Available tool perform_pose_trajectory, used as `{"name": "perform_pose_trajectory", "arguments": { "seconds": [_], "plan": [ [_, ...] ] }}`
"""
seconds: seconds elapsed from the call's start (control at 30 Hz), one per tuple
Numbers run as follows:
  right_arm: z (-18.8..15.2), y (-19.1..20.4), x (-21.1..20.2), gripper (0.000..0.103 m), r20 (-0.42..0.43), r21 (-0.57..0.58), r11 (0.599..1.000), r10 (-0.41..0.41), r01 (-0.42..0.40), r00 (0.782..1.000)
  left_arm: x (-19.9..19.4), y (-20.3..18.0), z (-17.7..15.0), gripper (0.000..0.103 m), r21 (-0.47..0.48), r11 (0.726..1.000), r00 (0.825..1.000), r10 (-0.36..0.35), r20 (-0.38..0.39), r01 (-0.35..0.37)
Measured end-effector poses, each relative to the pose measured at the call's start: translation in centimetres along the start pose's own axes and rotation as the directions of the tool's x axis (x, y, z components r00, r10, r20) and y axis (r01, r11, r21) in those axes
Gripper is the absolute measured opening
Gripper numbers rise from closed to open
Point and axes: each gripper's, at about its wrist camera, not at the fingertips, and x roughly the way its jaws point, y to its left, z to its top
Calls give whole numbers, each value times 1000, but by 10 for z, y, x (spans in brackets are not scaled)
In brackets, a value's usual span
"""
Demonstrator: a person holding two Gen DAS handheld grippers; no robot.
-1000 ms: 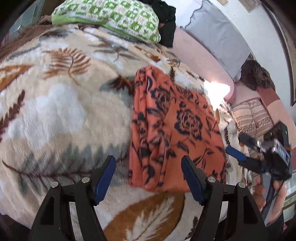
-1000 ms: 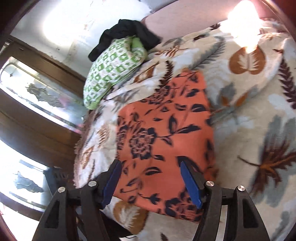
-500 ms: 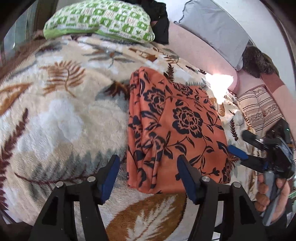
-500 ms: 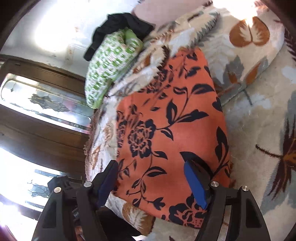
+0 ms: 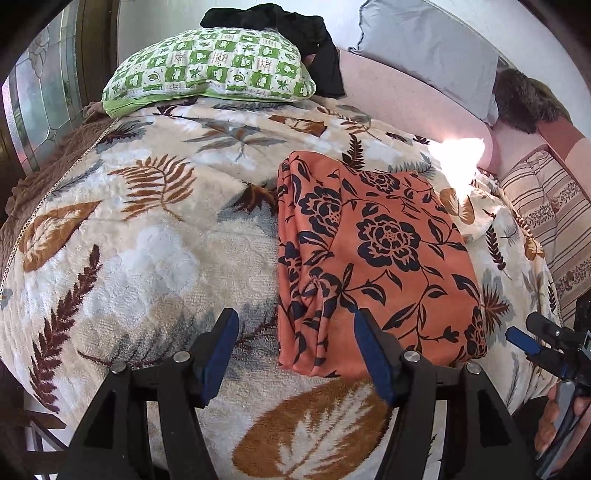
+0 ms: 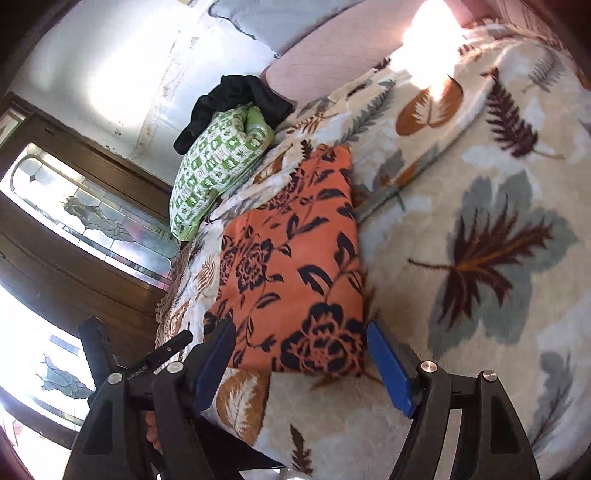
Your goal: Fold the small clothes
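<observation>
The orange cloth with a dark navy flower print (image 5: 384, 258) lies folded into a rough rectangle on the bed, right of centre in the left wrist view and centre-left in the right wrist view (image 6: 295, 280), its left edge in the left view bunched into soft ridges. It rests on a cream fleece blanket printed with brown and grey leaves (image 5: 147, 258) that covers the bed. The left tongs (image 5: 295, 354) stand at the bottom of their view, jaws apart after narrowing a little just now, with nothing pinched — the right blue pad overlaps the cloth's near edge in the picture, the left pad stands over bare blanket. The right tongs (image 6: 299, 365) stand with jaws apart at the lower centre of their view, framing the cloth's near end without pressing it; they also show small at the right edge of the left view, with fingers of a hand (image 5: 554, 421) below them. At the top centre a green-and-white checked pillow (image 5: 210, 70) sits with a black garment (image 5: 295, 33) heaped behind it — a grey pillow (image 5: 432, 48) leans at the upper right.
</observation>
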Motion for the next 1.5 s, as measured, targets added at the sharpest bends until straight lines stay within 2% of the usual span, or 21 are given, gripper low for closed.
{"name": "perform_pose_trajectory", "arguments": {
  "seconds": [0.2, 0.3, 0.43, 0.57, 0.63, 0.7, 0.73, 0.77, 0.8, 0.87, 0.93, 1.1, 1.17, 1.23, 1.27, 1.33, 1.37, 1.4, 1.43, 1.47, 1.5],
  "plan": [
    [-2, -4, 2, 77, -9, -2, 1000, 24, -24, 1000, 4, 0, 2, 66, -20, 1000, 1000, -20, -18, 20],
    [7, -9, 8, 77, -30, 17, 999, 48, -48, 998, 11, 5, 9, 78, -60, 995, 996, -85, -27, 83],
    [35, -17, 22, 77, -42, 37, 996, 79, -78, 996, 37, 11, 28, 79, -111, 978, 982, -185, -48, 179],
    [68, -30, 63, 77, -104, 108, 988, 125, -114, 987, 77, 11, 45, 79, -103, 979, 978, -186, -94, 176],
    [78, -36, 90, 77, -146, 121, 990, 95, -77, 985, 99, 12, 44, 81, -106, 986, 978, -143, -150, 128],
    [80, -37, 115, 77, -179, 127, 991, 62, -39, 982, 102, 9, 40, 86, -89, 985, 981, -157, -115, 147],
    [78, -34, 126, 78, -202, 115, 992, 79, -56, 976, 101, 3, 39, 84, -53, 989, 983, -145, -112, 140],
    [77, -25, 132, 76, -207, 68, 996, 74, -61, 976, 100, -3, 39, 57, -16, 988, 981, -154, -114, 154],
    [75, -15, 136, 57, -221, 35, 998, 64, -58, 973, 99, -8, 41, 47, -7, 982, 974, -189, -129, 190],
    [76, 3, 131, 39, -198, -37, 999, 17, -25, 980, 87, -16, 47, 31, 17, 990, 985, -140, -95, 143],
    [79, 18, 115, 36, -167, -89, 995, 29, -44, 986, 71, -25, 51, 28, 26, 990, 988, -140, -58, 142],
    [103, 35, 56, 35, -62, -184, 982, 31, -42, 998, 30, -81, 69, 28, 122, 969, 972, -225, 65, 216],
    [115, 23, 38, 35, -34, -181, 983, 30, -36, 999, 34, -102, 77, 29, 142, 962, 968, -245, 63, 234],
    [124, -2, 26, 35, -30, -126, 991, 33, -37, 999, 51, -117, 79, 32, 135, 957, 965, -260, 17, 255],
    [126, -17, 23, 36, -28, -91, 995, 26, -28, 999, 68, -125, 77, 37, 135, 955, 964, -263, -31, 265],
    [124, -53, 28, 41, -58, -19, 1000, -25, 24, 998, 98, -136, 65, 45, 153, 965, 974, -199, -107, 214],
    [121, -74, 34, 60, -90, 19, 996, -90, 92, 992, 113, -139, 59, 49, 168, 970, 978, -151, -142, 174],
    [117, -89, 37, 78, -108, 45, 982, -178, 184, 978, 119, -138, 52, 52, 169, 971, 977, -139, -164, 166],
    [113, -99, 34, 78, -97, 53, 964, -254, 260, 962, 115, -133, 49, 54, 153, 975, 979, -142, -144, 164],
    [109, -104, 27, 78, -66, 51, 964, -257, 261, 964, 107, -129, 48, 61, 145, 977, 983, -139, -121, 156],
    [107, -104, 17, 78, -23, 53, 968, -244, 245, 970, 97, -126, 48, 61, 148, 979, 987, -130, -96, 144]
  ]
}}
